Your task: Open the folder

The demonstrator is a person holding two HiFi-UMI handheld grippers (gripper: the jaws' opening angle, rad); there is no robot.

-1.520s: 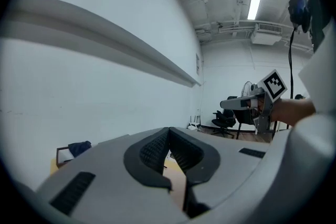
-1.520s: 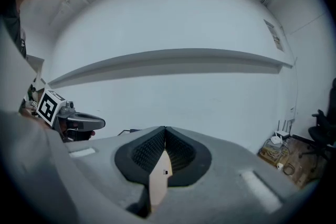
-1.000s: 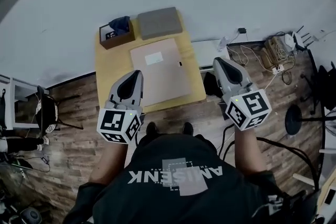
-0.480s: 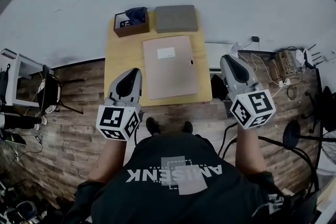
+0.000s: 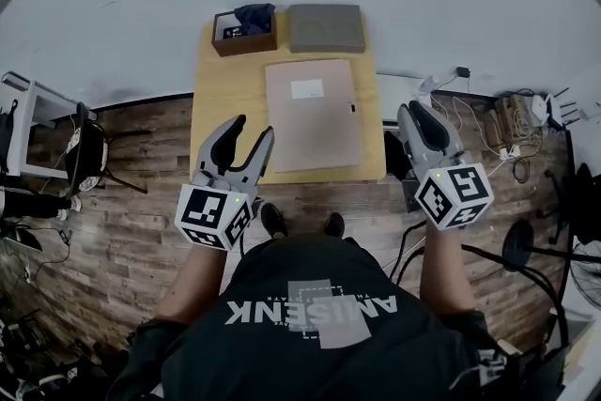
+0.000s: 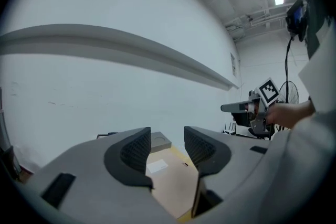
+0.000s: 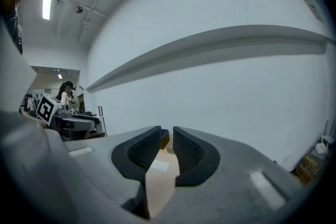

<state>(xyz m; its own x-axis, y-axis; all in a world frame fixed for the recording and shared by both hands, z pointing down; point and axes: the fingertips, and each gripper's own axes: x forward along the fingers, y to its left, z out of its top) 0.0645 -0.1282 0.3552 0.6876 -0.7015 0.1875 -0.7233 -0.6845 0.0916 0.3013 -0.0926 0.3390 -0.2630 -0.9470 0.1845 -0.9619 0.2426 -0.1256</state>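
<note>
Folder [image 5: 313,115] lies closed and flat on the yellow surface [image 5: 221,99], right of centre, label [image 5: 306,89] up; left claw [image 5: 252,128] hangs over the surface's near left corner, jaws have just been opening, released, nothing between them; right claw [image 5: 413,111] hangs off the right edge over the floor [image 5: 141,164], jaws have just been opening to a narrow gap, empty; neither touches the folder; box [image 5: 244,33] and grey pad [image 5: 325,27] sit behind it.
</note>
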